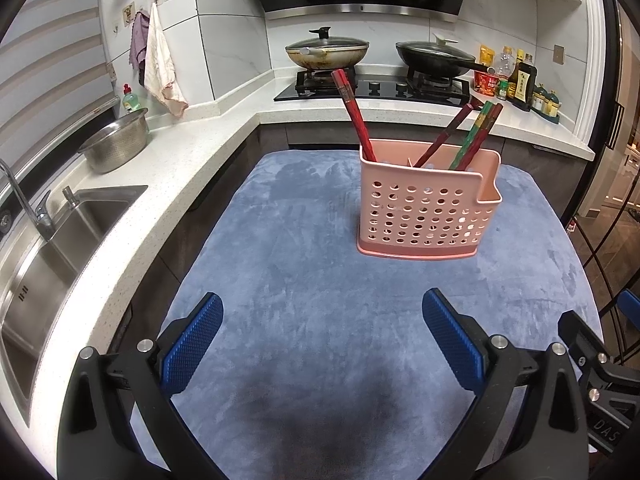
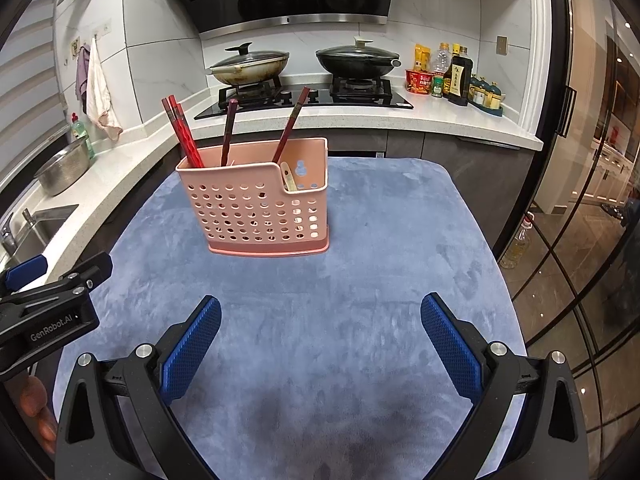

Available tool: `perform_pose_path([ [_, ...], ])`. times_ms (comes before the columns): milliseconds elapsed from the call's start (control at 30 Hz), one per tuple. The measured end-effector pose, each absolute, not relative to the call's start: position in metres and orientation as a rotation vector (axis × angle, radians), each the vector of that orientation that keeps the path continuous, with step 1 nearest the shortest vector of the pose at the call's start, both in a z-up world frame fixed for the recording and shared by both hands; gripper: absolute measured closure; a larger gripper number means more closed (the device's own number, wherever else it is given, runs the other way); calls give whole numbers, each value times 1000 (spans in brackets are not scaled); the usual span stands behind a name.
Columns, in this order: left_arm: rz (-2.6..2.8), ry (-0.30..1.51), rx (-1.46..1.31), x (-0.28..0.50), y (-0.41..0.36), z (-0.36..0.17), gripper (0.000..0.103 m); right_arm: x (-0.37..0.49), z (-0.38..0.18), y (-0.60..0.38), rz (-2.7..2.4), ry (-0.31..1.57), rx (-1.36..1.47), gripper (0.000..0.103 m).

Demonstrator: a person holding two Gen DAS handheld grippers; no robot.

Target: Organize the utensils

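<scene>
Printed in white on the black body of the left gripper (image 2: 52, 326), seen from the right wrist: "GenRobot.AI"; bottle and packet labels by the stove too small to read

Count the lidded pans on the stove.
2. A steel pan with a glass lid sits on the left burner; a black wok with a lid sits on the right burner. Nothing else stands on the stove.

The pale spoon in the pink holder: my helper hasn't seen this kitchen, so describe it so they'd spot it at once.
On the blue cloth stands a pink perforated holder. In its low notched right end, seen from the right wrist, lies the pale spoon, short and cream, unlike the tall red chopsticks.
</scene>
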State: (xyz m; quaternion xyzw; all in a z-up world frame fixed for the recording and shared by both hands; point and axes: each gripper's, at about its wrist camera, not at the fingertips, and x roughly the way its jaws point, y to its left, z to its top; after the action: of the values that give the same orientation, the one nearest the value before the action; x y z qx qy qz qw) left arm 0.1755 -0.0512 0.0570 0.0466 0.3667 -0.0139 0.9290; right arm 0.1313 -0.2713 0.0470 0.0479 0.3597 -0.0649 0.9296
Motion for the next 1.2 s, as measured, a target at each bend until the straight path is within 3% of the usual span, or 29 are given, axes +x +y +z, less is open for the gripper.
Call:
perform_pose_path([
  [1200,-43,782,112,183,-51,48,8,137,40,-275,-148,744,94,7],
])
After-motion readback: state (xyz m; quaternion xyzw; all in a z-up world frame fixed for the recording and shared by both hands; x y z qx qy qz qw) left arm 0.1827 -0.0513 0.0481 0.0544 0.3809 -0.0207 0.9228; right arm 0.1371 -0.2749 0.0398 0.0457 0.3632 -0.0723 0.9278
